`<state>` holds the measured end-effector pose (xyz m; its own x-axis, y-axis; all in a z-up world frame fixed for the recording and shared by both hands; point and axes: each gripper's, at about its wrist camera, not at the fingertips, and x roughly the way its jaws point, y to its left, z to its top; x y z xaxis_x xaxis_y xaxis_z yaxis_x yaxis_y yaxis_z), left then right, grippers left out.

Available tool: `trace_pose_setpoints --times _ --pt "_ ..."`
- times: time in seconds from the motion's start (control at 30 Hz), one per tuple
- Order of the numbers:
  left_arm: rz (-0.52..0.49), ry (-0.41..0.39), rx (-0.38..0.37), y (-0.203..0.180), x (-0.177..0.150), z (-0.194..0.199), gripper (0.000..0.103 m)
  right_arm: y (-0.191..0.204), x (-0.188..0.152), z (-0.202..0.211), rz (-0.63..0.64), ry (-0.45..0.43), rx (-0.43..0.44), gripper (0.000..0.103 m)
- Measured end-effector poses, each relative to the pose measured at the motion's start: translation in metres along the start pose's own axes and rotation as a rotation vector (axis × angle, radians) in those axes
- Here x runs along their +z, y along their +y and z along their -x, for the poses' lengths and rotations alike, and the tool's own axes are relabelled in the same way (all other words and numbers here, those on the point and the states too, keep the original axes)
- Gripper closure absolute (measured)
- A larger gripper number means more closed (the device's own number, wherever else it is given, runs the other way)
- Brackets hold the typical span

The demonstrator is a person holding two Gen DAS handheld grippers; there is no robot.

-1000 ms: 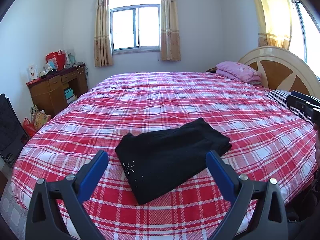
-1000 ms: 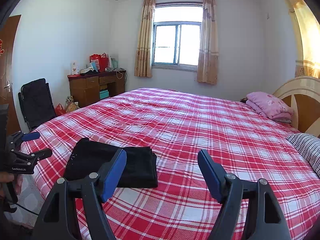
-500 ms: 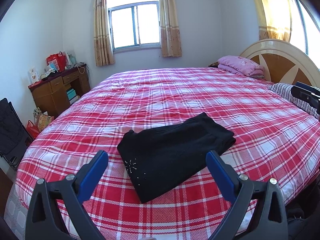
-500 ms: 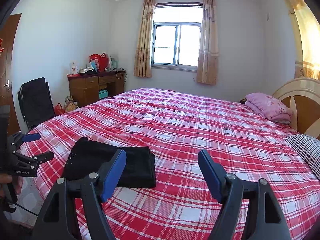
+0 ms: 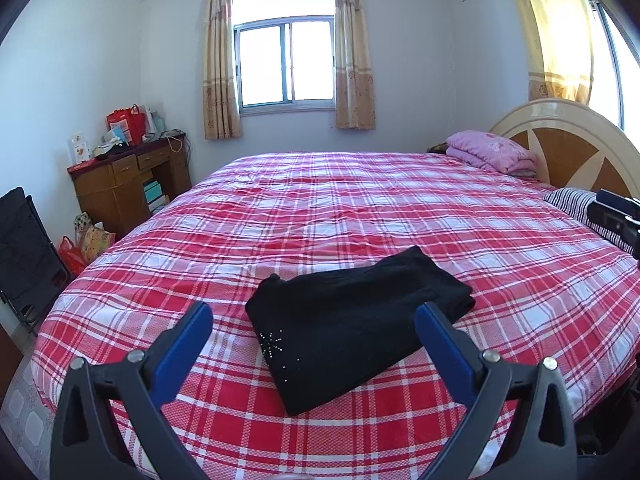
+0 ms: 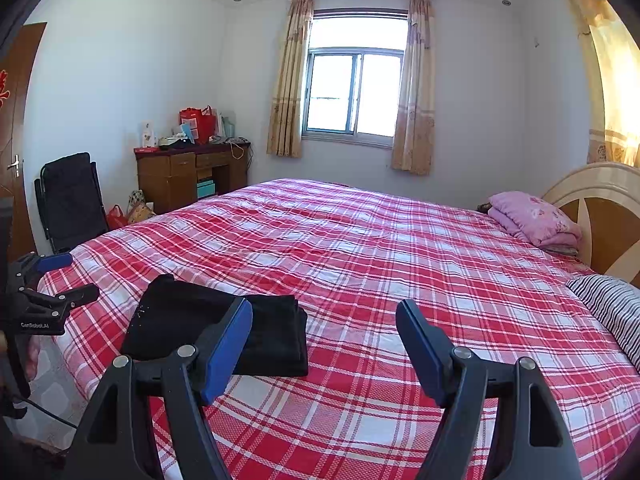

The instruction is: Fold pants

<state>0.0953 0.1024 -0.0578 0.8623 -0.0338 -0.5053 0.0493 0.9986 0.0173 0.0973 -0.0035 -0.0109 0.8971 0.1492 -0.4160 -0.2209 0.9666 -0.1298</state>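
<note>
The black pants [image 5: 352, 320] lie folded into a compact rectangle on the red plaid bedspread [image 5: 360, 208], near the front edge of the bed. Small studs show on their near left part. My left gripper [image 5: 314, 324] is open and empty, held above and just in front of the pants. My right gripper [image 6: 324, 328] is open and empty, to the right of the pants [image 6: 276, 340], which lie behind its left finger. The left gripper also shows at the left edge of the right wrist view [image 6: 48, 284].
A folded pink quilt [image 5: 490, 152] and a striped pillow [image 5: 576, 208] lie by the round headboard [image 5: 568, 140] at the right. A wooden desk [image 5: 124, 176] with bags and a black folding chair [image 5: 24, 248] stand left of the bed.
Both grippers have drawn back and up a little from the bed; the folded pants have not moved.
</note>
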Motion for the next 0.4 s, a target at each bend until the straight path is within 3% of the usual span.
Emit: trace_pose_setpoints --times 0.17,0.4 --pt "0.008 0.020 0.041 0.0018 -0.0033 -0.0046 0.000 0.0022 -0.0015 -0.0011 0.013 0.003 0.002 0.027" --pt "0.012 0.030 0.029 0.0045 -0.0070 -0.0074 0.000 0.0045 -0.0018 -0.0004 0.016 0.006 0.002 0.027"
